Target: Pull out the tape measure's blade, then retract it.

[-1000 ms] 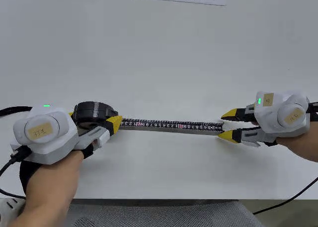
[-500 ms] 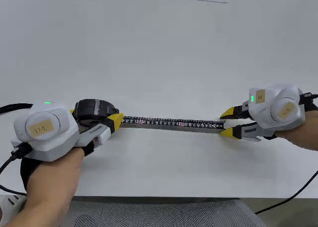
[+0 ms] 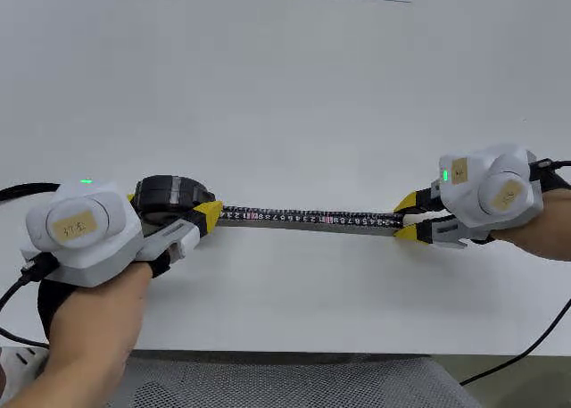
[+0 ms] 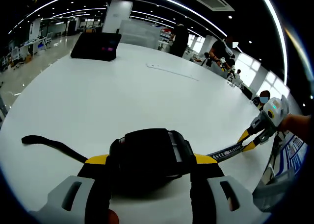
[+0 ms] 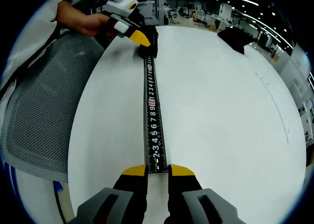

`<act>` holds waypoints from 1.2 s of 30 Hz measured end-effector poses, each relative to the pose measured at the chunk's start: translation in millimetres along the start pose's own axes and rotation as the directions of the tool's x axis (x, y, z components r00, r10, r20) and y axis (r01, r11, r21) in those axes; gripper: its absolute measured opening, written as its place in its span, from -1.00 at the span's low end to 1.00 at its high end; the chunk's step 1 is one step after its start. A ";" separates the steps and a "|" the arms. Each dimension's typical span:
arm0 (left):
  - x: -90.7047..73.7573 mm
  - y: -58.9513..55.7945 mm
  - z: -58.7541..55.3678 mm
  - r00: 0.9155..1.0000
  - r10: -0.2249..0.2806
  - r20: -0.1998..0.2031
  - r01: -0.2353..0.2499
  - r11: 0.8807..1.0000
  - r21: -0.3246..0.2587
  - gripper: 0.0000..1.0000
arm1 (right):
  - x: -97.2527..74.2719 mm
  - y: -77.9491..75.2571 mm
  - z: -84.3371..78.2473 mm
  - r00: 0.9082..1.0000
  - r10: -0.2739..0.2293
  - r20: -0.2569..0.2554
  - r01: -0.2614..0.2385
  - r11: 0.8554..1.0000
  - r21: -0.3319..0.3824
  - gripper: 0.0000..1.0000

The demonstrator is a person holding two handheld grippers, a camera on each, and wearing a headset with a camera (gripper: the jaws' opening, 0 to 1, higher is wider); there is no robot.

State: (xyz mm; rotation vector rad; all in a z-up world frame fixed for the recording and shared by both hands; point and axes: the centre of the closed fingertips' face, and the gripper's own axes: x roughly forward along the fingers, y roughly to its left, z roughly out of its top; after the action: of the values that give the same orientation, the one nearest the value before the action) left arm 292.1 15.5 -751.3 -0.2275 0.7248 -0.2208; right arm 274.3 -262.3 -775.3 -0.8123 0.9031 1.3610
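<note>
Across the white counter [image 3: 285,113], your left gripper [image 4: 152,160] is clamping its fingers on the rigid tape measure case [image 3: 169,194] at left, while your right gripper [image 3: 403,219] is pinching the thin, likely springy and slippery blade [image 3: 308,219] by its right end.

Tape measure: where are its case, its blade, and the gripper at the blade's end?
case [image 4: 149,153]: left gripper view, top of black housing.
blade [image 5: 153,121]: right gripper view, numbered face midway along.
right gripper [image 3: 407,217]: head view, between its yellow tips.
</note>
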 end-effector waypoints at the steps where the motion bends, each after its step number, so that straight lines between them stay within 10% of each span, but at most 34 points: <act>1: 0.0 0.0 0.0 1.000 0.000 0.000 0.000 1.000 0.000 0.22 | 0.0 0.0 -0.2 1.000 -0.001 -0.002 0.001 1.000 -0.002 -0.76; 17: -4.1 0.0 5.6 0.998 0.034 0.057 -0.034 0.999 0.011 0.21 | 0.5 -1.8 -1.4 1.000 -0.016 -0.008 0.016 0.999 0.030 -0.77; 36: -2.9 0.5 4.9 0.999 0.037 0.026 -0.038 0.999 0.036 0.16 | 0.6 -2.8 -1.0 1.000 -0.016 -0.007 0.016 0.999 0.038 -0.78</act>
State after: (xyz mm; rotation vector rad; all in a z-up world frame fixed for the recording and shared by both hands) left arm 293.4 17.4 -746.1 -0.1819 0.6983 -0.1952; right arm 277.0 -263.1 -776.4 -0.7940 0.9229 1.3243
